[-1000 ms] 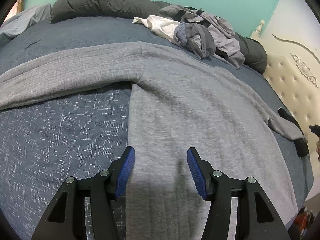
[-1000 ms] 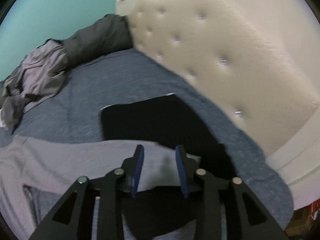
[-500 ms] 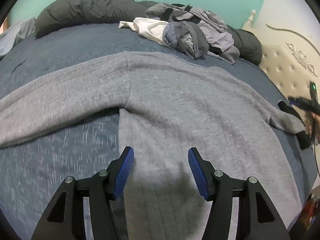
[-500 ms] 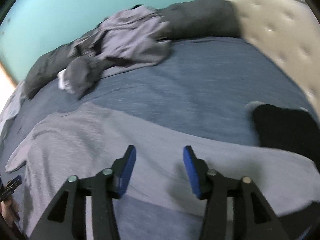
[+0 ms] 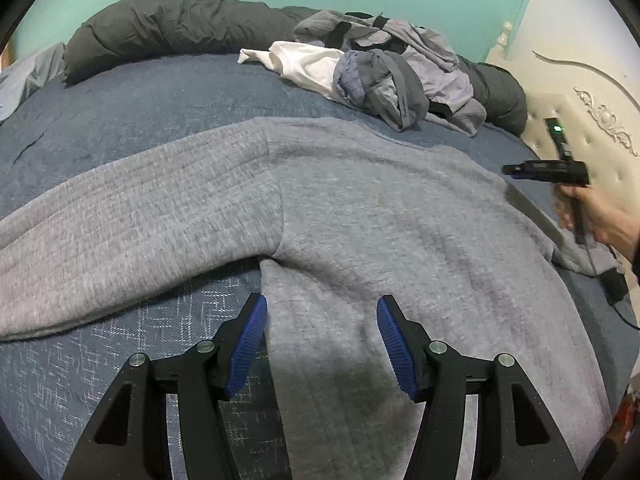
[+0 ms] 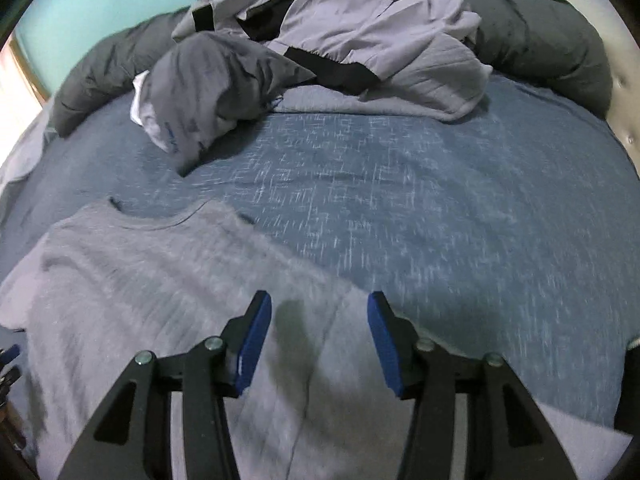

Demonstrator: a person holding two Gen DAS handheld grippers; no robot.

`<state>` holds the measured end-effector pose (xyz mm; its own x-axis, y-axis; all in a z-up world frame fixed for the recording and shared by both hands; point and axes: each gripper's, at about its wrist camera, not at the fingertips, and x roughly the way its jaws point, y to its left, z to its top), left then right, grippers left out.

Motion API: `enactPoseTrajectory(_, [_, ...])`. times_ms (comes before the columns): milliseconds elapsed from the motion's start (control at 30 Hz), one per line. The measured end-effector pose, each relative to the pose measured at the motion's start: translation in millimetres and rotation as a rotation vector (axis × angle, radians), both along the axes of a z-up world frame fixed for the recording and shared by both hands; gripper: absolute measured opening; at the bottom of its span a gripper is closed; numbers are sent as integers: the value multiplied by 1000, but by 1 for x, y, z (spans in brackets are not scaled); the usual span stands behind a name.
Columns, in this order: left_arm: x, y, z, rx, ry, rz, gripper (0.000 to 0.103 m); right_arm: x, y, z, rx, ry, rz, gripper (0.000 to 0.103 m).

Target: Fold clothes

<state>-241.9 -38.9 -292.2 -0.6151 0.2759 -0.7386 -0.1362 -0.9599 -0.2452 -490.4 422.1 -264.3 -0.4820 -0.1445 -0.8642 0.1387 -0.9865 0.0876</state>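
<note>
A grey sweatshirt point(image 5: 360, 216) is seen spread flat across the blue bedspread point(image 5: 132, 96), body smoothed out, one sleeve point(image 5: 132, 224) stretched sideways to the left in the left wrist view. No fold is seen in it yet.

The left gripper point(image 5: 322, 340) is held low over the body panel nr the armpit seam, jaws wide apart, nothing between them. The right gripper point(image 6: 319, 342) is held over the opposite shoulder/sleeve area, jaws likewise apart and empty; that view is motion-blurred, so the exact seam beneath is prob. the shoulder line, not certain.

For a clean fold, the cloth should be pinched at matching points w/ both grippers, so the edge is lifted evenly and laid straight. The sleeve is best brought across the body w/o dragging the panel beneath.

Farther back, a pile of unfolded clothes point(image 6: 328, 36) is heaped against a dark rolled duvet point(image 5: 172, 24); a cream tufted headboard point(image 5: 592, 120) is at the right.
</note>
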Motion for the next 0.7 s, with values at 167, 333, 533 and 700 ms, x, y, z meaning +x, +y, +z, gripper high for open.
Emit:
enactPoseTrajectory(167, [1,-5,0,20,5,4,62,-22,-10,-15,39,-26,16,51])
enactPoseTrajectory(333, [0,-7,-1,24,12,8,62,-29,-16,-29,47,-61,58,25])
enactPoseTrajectory(533, [-1,-9,-6,30,-3,11,62,-28,-16,-24,47,0,53,0])
enactPoseTrajectory(700, [-1,-9,-6,34,-3,10,62,-32,-15,-18,14,34,51,0])
